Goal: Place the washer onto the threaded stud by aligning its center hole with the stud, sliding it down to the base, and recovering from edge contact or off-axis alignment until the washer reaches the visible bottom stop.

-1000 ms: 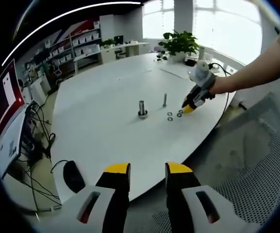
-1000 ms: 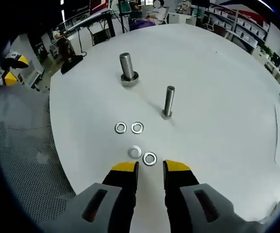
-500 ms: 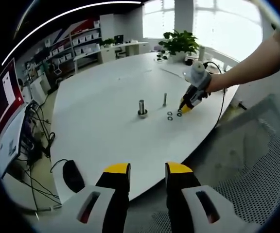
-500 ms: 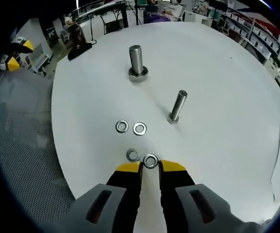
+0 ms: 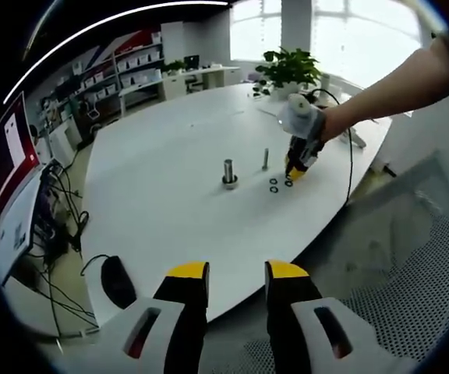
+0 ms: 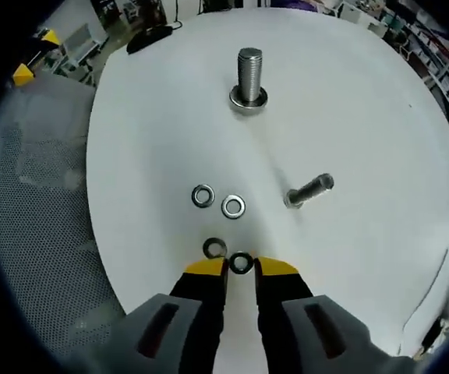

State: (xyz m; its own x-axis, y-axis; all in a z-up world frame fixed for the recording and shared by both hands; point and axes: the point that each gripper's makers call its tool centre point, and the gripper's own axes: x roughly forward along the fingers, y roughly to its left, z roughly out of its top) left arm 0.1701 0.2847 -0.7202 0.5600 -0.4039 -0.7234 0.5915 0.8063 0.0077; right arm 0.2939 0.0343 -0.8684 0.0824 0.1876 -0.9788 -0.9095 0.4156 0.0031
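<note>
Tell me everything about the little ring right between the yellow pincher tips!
The small silver metal washer is a flat round ring with a dark centre hole. It lies flat on the white round table, sitting between the yellow tips of the right gripper, whose jaws are nearly closed around it. Another washer lies just beside it, close but seemingly apart. It is not yet on any stud.

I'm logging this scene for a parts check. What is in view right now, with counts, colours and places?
washers: four, silver, flat on the table; one lies between the right gripper's tips.
thick stud: one, silver, upright, far side of the washers.
thin stud: one, silver, right of the washers.
table: one, white, round-edged.
potted plant: one, green, far table end.
mesh chair: grey, beside the table.
left gripper: yellow-tipped, open, off the table.
right gripper: yellow-tipped, around one washer.
</note>
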